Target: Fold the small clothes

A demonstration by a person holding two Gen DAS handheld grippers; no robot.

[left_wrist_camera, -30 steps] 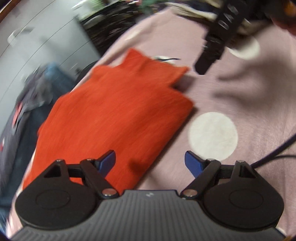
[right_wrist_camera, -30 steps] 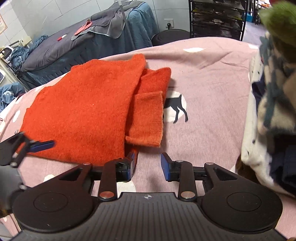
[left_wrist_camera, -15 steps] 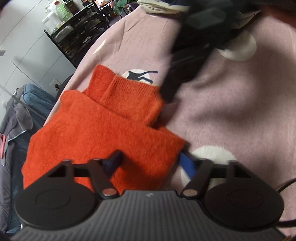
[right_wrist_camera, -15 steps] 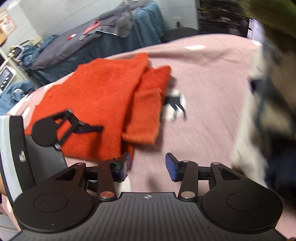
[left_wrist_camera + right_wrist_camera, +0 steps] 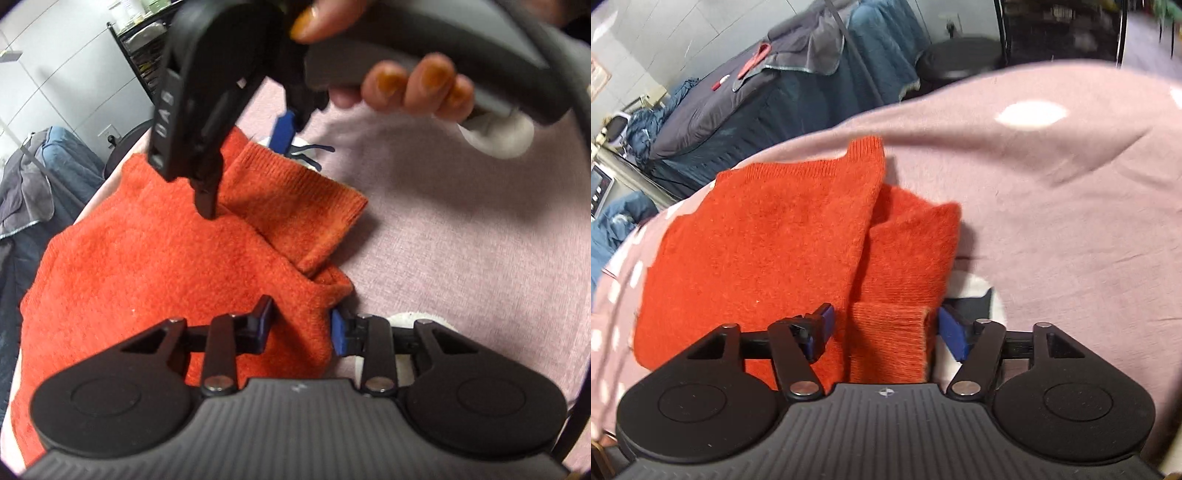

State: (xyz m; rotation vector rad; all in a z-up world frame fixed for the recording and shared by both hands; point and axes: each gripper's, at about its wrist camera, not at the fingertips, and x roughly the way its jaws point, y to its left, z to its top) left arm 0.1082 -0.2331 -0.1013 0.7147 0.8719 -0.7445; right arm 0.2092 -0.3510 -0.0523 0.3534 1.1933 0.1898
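Flat on a pink spotted bedspread [image 5: 1052, 206] lies an orange sweater [image 5: 757, 240], part-folded, one ribbed cuff [image 5: 295, 195] lying across its edge. Its corner sits between the blue pads of the left gripper [image 5: 301, 325], whose jaws have just been closing, though contact is unclear. Over the cuff, the right gripper [image 5: 884, 328] has been opening and straddles it wide, without pressing. Beyond stand grey-draped furniture [image 5: 768, 81] and a dark shelf rack [image 5: 1060, 29].
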